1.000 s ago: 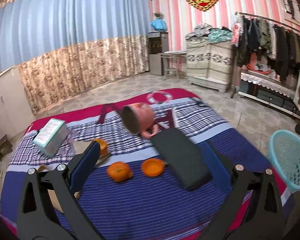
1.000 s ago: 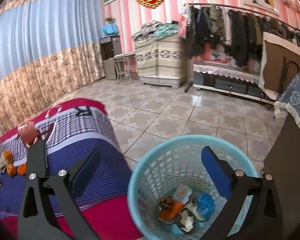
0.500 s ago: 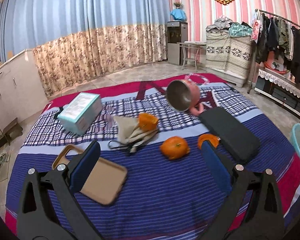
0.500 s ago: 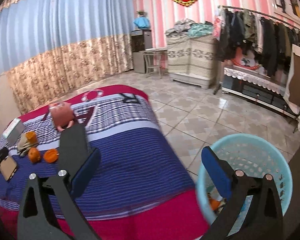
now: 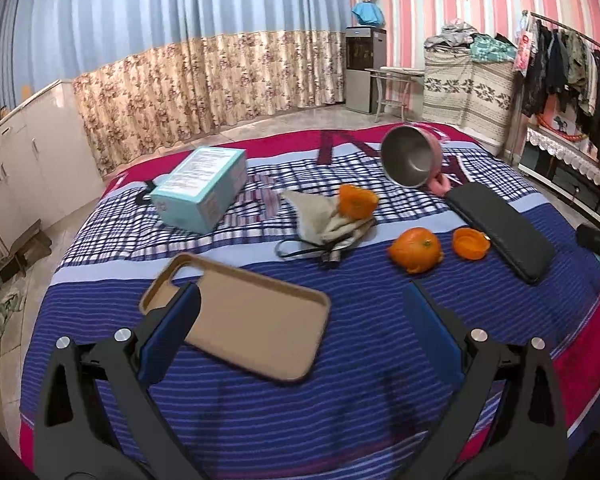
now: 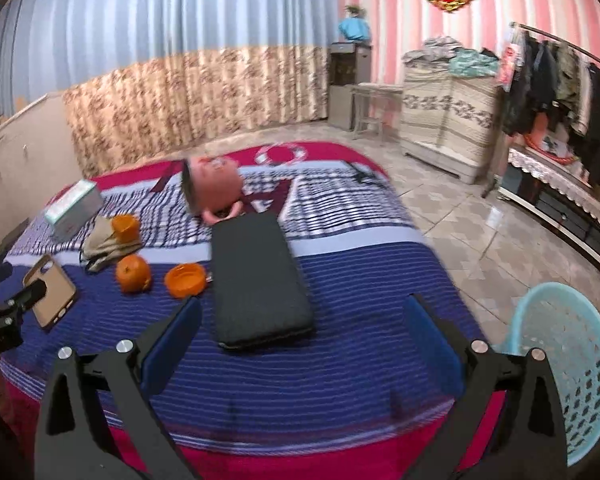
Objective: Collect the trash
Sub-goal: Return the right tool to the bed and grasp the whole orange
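Observation:
Three pieces of orange peel lie on the striped cloth: a rounded one [image 5: 415, 249] [image 6: 133, 274], a cup-shaped one [image 5: 470, 243] [image 6: 186, 280], and one [image 5: 356, 201] [image 6: 125, 228] on a crumpled beige cloth [image 5: 328, 222]. My left gripper [image 5: 300, 332] is open and empty above the front of the cloth, near a tan phone case [image 5: 240, 316]. My right gripper [image 6: 300, 332] is open and empty above the cloth's right front, left of the light blue trash basket [image 6: 568, 364].
A black flat case [image 5: 500, 232] [image 6: 256, 276], a tipped pink metal-lined pot [image 5: 412, 156] [image 6: 212, 186] and a teal box [image 5: 202, 188] [image 6: 74, 208] lie on the cloth. Tiled floor, a cabinet and a clothes rack [image 6: 560, 80] stand to the right.
The left view swung left over the cloth, bringing the phone case under the gripper. The right gripper swung from above the basket back over the cloth; the basket now sits at right.

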A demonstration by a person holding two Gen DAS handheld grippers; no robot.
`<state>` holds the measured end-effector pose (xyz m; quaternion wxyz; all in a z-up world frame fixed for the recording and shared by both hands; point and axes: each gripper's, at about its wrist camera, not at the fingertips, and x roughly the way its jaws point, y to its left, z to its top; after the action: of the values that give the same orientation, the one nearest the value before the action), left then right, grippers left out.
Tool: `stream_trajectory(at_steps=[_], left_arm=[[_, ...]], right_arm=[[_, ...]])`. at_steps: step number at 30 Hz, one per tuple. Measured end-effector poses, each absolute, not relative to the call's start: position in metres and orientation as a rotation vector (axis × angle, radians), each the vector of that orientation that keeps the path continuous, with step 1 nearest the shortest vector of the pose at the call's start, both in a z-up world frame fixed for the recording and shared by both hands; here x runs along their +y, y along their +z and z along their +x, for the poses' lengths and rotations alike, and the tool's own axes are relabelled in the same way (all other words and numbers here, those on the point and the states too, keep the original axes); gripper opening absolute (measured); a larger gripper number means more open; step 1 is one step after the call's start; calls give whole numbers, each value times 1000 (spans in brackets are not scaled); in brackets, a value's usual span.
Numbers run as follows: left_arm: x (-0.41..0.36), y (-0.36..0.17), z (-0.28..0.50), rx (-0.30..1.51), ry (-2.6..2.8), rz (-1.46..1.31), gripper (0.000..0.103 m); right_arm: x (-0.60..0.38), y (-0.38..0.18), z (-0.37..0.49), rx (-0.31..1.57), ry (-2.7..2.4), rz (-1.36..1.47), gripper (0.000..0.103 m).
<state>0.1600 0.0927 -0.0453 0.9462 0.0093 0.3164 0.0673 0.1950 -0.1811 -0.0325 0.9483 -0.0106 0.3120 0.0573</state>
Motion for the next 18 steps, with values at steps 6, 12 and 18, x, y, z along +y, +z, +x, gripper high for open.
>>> stream_trajectory(at_steps=[6, 12, 18], left_arm=[[118, -53, 160, 661, 178, -8, 97], [141, -57, 160, 673, 213, -37, 97], [164, -54, 160, 670, 259, -46, 97]], right_arm=[[-143, -43, 208, 662, 214, -93, 98], [-101, -56, 227, 707, 335, -120, 97], [-58, -66, 252, 760, 446, -146, 78]])
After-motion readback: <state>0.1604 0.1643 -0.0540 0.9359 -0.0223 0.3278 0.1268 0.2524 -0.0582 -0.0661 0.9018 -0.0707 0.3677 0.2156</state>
